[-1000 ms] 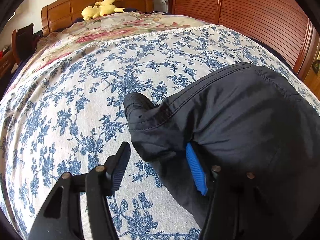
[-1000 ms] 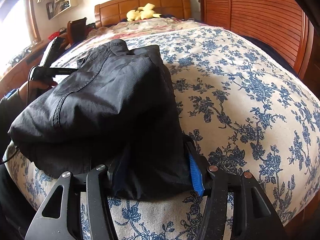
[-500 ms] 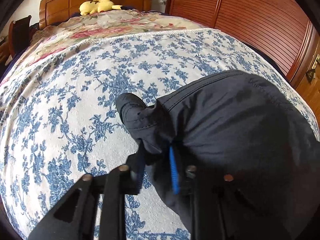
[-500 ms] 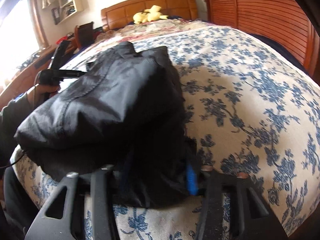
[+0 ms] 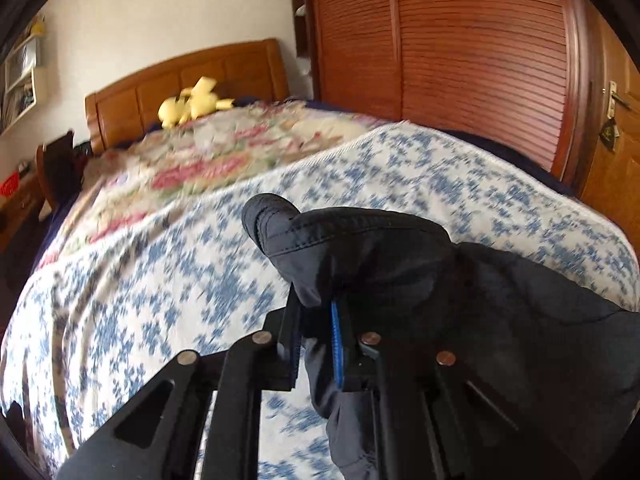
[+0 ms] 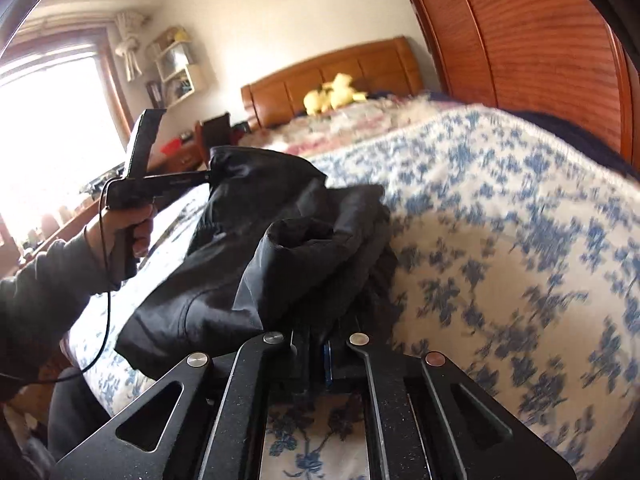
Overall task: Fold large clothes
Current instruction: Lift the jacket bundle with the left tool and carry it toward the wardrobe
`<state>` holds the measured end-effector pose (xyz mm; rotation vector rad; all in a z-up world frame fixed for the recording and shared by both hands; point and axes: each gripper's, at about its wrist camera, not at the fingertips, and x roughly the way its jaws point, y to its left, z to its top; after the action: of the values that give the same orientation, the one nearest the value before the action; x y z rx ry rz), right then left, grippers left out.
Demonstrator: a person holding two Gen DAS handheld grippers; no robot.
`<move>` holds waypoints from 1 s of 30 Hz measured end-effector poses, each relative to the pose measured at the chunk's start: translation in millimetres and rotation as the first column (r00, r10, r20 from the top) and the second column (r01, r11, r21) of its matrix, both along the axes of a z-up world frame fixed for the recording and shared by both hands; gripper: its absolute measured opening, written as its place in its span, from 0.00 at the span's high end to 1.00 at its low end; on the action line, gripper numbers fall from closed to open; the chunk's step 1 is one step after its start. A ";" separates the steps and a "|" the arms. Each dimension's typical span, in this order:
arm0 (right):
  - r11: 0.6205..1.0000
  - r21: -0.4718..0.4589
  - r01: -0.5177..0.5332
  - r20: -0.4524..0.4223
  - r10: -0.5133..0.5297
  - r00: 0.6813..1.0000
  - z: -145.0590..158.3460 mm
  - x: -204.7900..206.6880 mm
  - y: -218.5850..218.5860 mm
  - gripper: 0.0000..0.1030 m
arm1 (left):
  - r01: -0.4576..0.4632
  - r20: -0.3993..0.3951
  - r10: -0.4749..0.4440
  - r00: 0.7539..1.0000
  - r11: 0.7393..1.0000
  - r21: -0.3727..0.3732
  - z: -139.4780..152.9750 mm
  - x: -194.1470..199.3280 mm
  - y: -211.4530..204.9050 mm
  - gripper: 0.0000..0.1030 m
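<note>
Together, reading from the left, the left gripper (image 5: pixel 316 340) clamps one edge of the black garment (image 6: pixel 240 248) and the right gripper (image 6: pixel 316 356) clamps another, so the cloth hangs bunched between them, its length running side to side just above the floral bedspread (image 5: pixel 140 300).

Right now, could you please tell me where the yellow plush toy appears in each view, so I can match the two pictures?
Left wrist view: the yellow plush toy lies upper left, against the wooden headboard.
Right wrist view: the toy sits upper centre, against the same headboard.
Shared landmark: the blue-flowered bedspread under the black garment.
</note>
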<state>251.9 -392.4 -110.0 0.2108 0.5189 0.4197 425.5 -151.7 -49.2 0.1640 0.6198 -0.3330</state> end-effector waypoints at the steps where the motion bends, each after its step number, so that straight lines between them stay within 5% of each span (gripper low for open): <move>1: 1.000 0.002 0.005 0.012 -0.005 1.000 3.0 -1.0 -4.8 0.99 | 0.003 0.011 -0.003 1.000 1.000 -0.005 6.3 -1.0 -10.8 0.96; 10: 0.977 -0.088 0.194 0.137 -0.181 0.974 49.7 -11.4 -111.6 0.99 | 0.150 0.043 -0.149 0.988 0.988 -0.034 21.4 -1.3 -160.7 0.97; 18: 0.867 -0.208 0.452 0.191 -0.417 0.888 79.8 -26.3 -232.5 0.99 | 0.310 0.086 -0.303 0.949 0.947 -0.079 41.8 -4.0 -325.5 0.97; 24: 0.804 -0.276 0.527 0.150 -0.505 0.850 63.6 -40.6 -259.3 0.99 | 0.305 0.043 -0.302 0.952 0.949 -0.078 33.7 -1.3 -357.2 0.97; 30: 0.736 -0.340 0.585 0.113 -0.585 0.803 49.4 -44.8 -256.7 0.91 | 0.317 0.002 -0.318 0.948 0.946 -0.061 32.5 -11.8 -343.1 0.91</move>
<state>207.0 -649.1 -60.6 0.0099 0.4921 -0.3039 413.7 -494.7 -16.7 0.2052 0.5903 -0.6644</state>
